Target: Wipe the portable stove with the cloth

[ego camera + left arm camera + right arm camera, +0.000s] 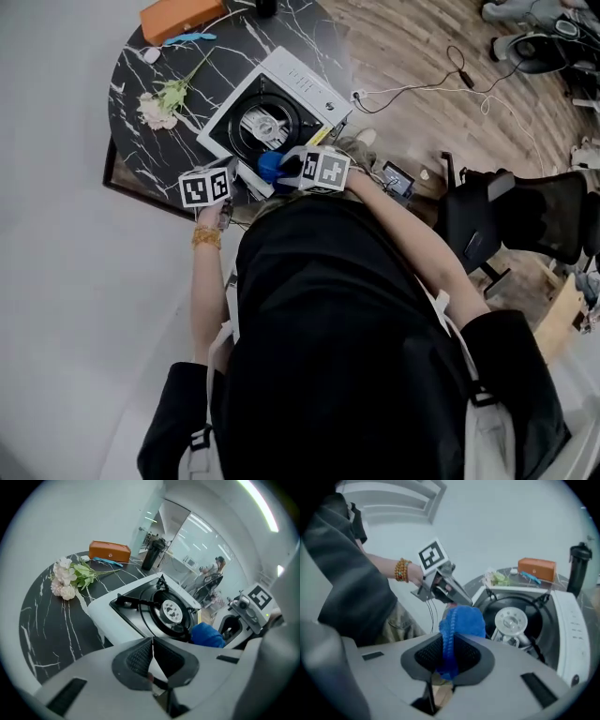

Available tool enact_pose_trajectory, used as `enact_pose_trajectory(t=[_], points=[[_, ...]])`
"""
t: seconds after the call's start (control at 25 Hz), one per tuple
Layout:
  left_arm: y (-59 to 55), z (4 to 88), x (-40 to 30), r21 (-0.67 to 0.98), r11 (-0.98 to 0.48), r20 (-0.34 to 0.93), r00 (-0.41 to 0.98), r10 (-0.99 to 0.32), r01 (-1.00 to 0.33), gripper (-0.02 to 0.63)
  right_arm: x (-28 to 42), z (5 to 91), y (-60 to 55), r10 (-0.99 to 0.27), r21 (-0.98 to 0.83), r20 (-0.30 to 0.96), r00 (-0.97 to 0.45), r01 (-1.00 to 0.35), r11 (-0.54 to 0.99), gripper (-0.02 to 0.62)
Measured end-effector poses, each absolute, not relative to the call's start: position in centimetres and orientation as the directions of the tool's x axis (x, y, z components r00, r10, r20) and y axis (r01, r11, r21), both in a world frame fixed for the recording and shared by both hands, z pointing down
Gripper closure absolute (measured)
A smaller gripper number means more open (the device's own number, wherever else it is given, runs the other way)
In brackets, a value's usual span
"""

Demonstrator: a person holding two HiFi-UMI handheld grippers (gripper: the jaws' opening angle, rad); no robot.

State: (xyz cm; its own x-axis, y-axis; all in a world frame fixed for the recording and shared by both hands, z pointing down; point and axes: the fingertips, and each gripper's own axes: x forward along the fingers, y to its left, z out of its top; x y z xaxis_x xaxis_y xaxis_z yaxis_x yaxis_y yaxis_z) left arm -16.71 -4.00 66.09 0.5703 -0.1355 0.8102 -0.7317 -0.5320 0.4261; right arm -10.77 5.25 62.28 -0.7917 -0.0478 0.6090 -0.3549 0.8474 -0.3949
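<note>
Grips blue cloth (464,620) in right gripper (449,656) jaws, at 6 o'clock edge of portable stove (272,117). Holds left gripper (152,660) jaws clenched, empty, at cloth's 8 o'clock. Risks snagging cloth on pan-support prongs (490,594), shoving unbraced stove across worktop (131,94).

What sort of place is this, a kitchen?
Probably an office or workroom, not a kitchen: a black office chair, loose cables on the wood floor, and glass partitions behind. The portable stove just sits on a round marble-look table.
</note>
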Motion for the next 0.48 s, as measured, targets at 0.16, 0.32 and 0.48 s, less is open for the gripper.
enact_pose_trajectory(t=[0.16,0.32,0.48], points=[[-4.5,56.7,-14.4,0.780,-0.449,0.340,0.897,-0.282,-0.437,0.440,-9.4,54.3,1.9,-0.331,-0.329,0.371,-0.868,-0.456,0.827,0.546],[-0.8,51.2,-11.3,0.819,-0.557,0.083,0.989,-0.126,-0.140,0.350,-7.8,49.1,-0.2,-0.509,-0.391,0.127,-0.851,-0.515,0.763,0.546],[3.2,53.5,-8.0,0.684,-0.719,0.259,0.962,0.083,-0.122,0.416,-10.4,48.6,0.7,-0.371,-0.561,0.022,-0.928,-0.319,0.764,0.548]])
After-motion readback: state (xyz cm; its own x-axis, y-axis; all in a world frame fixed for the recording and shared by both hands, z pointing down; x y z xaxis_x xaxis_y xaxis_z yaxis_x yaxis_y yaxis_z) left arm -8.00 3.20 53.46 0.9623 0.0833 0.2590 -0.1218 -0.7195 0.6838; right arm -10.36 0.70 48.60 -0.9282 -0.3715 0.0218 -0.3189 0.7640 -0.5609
